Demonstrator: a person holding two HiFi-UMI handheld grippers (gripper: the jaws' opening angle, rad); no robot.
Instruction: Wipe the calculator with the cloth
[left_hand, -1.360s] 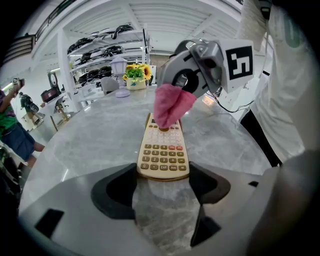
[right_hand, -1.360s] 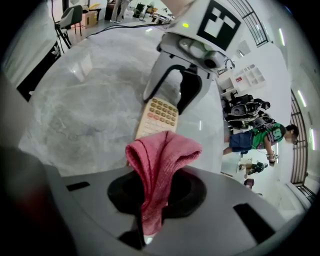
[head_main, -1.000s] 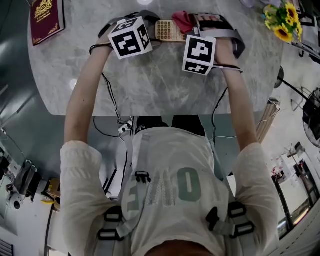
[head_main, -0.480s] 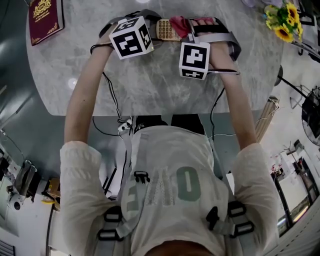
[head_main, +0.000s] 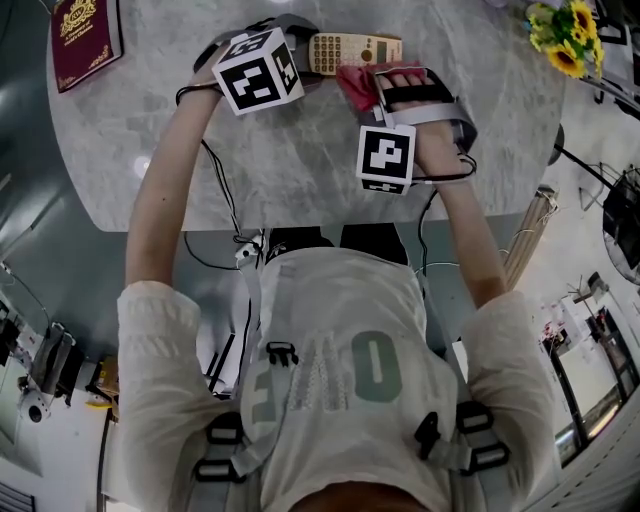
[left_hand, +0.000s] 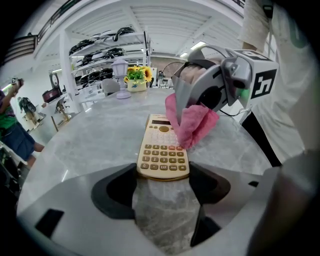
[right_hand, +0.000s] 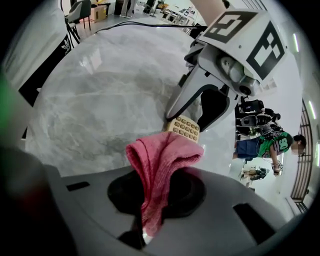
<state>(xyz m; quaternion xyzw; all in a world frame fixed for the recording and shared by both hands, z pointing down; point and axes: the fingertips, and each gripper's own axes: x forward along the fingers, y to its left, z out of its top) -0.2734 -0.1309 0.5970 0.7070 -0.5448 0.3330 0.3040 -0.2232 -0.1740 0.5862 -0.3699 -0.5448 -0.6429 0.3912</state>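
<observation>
1. Since the earlier frame, the right gripper (head_main: 378, 88) has come back toward the person and brought the pink cloth (head_main: 355, 82) with it. The cloth lay over the middle of the calculator (head_main: 357, 47); now it touches only the near long edge, and most of the keys are uncovered.
2. The left gripper (left_hand: 162, 185) has stayed in place. Its jaws stand fairly wide and hold the short end of the calculator, which lies flat on the tabletop (head_main: 300, 160) at its far side.
3. The jaws of the right gripper are pressed narrow on a fold of the cloth, and the loose part hangs out in front of them.
4. I judge this to be the end of one wiping stroke. The calculator is held steady, so the cloth can go back across the keys for another pass.
</observation>
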